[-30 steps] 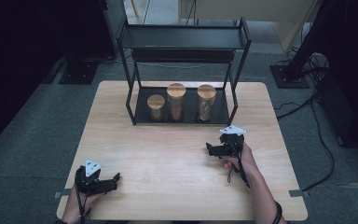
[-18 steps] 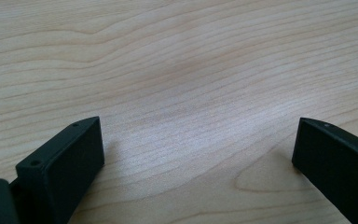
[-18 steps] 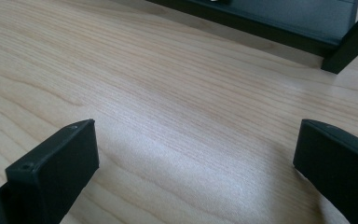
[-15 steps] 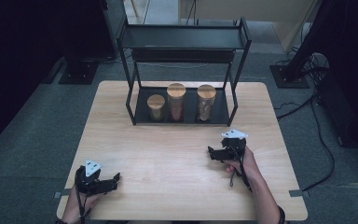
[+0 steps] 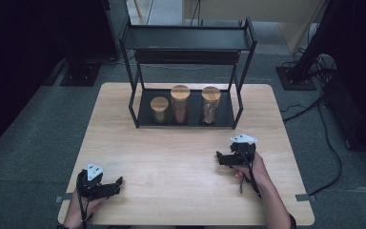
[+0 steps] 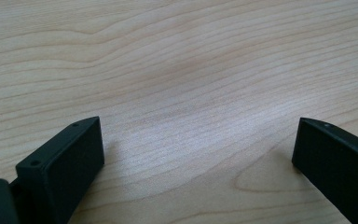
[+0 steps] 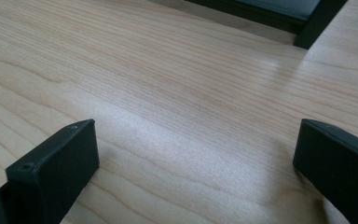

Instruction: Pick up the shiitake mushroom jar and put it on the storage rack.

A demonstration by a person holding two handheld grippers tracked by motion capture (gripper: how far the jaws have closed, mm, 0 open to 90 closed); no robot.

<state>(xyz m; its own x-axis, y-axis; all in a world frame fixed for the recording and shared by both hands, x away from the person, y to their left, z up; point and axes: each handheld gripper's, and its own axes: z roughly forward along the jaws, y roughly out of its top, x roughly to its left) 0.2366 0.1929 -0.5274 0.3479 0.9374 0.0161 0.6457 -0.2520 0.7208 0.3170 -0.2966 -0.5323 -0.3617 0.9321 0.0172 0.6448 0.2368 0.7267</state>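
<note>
While 3 jars (image 5: 180,104) stand shelved, 2 tongs (image 5: 223,159) gape.

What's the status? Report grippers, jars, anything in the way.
Left gripper open, empty, low at the near table edge. Right gripper open, empty, in front of the rack. Three jars upright on the rack's bottom tray. Nothing between gripper and jars.

I can read no text, label, brand, number or sign anywhere from here. The three jars (image 5: 181,104) on the rack (image 5: 188,40) show no lettering I can make out; they are too small in the high view. The table (image 5: 171,157) is bare wood grain, and the black jaws in both gripper views carry no markings.
</note>
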